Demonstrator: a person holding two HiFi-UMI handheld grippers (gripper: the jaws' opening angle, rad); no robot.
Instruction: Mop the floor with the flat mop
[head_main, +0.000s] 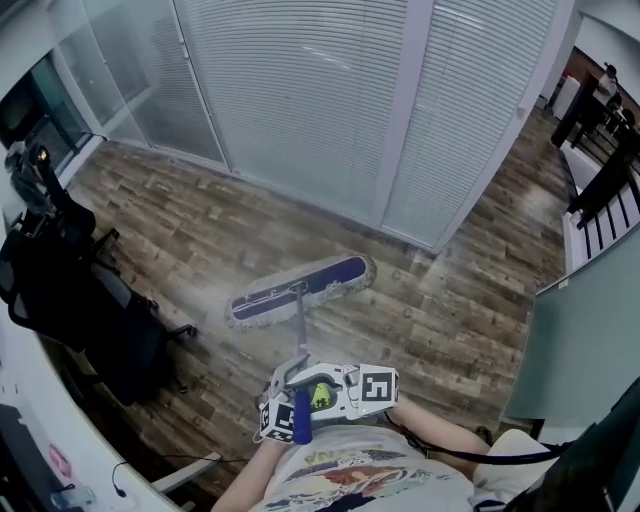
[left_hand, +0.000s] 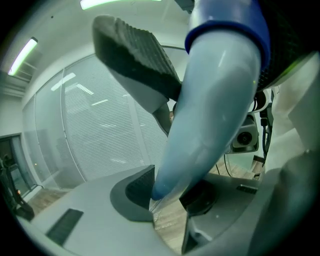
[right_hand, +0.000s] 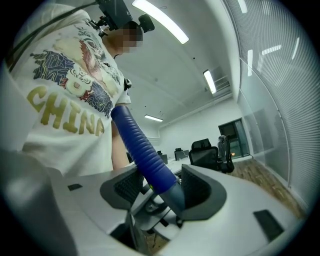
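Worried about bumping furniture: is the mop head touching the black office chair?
No, the mop head lies on open wooden floor, clearly apart from the black office chair.

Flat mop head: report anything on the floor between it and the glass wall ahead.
Nothing visible: bare wood-plank floor runs from the blue flat mop head to the blind-covered glass wall. A black office chair stands left of that strip.

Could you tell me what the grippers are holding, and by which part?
Both hold the flat mop by its handle: the right gripper on the lower end of the blue grip, the left gripper on the pale shaft below it.
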